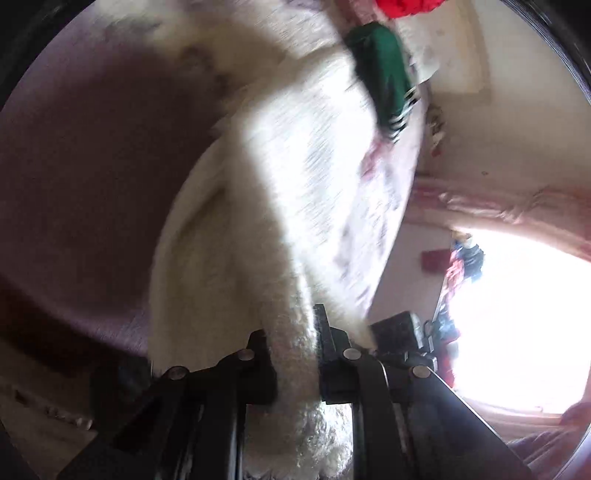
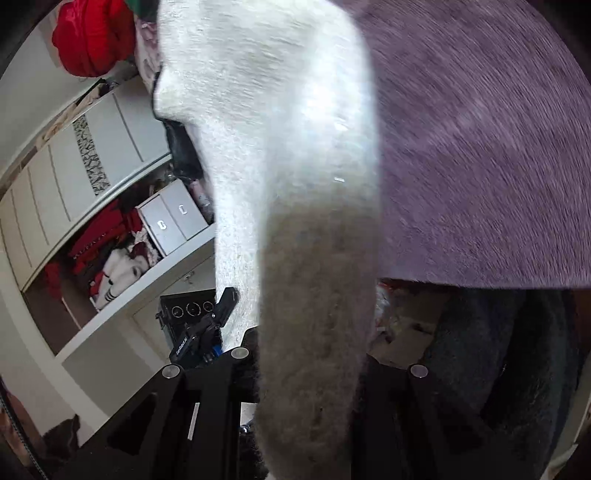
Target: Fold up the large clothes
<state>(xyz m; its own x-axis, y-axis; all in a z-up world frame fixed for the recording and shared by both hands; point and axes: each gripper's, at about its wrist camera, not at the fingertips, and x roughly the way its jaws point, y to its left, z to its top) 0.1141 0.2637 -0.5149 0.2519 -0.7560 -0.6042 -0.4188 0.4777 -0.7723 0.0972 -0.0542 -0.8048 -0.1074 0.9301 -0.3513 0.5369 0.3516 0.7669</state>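
Left gripper closed tight on a bunched fold of the white fleecy garment, black fingers pressed to the fabric on both sides. From the grip, stretched away and upward as a wide pale sheet, blurred by motion. Spread beneath and to the left of it, a mauve bedspread. At the far end of the white cloth, lying on it or just behind it, a dark green garment with white stripes; above that, cut by the frame edge, a red garment. On the right side, a very bright window with a pink curtain over it.

In the right wrist view, right gripper clamped on another part of the same white fleecy garment. Fabric filled the gap between the jaws completely and hid most of the fingers; grey in shadow close to the camera, bright white farther up. To the right of the cloth, the mauve bedspread with its edge visible below. Seen at the lower left, just beside the hanging fabric, the other gripper. Behind it, an open white wardrobe with red and white clothes on the shelf and a small grey drawer box. At the top left, a red bundle. Whether held in the air or dragged over the bed, could not tell.
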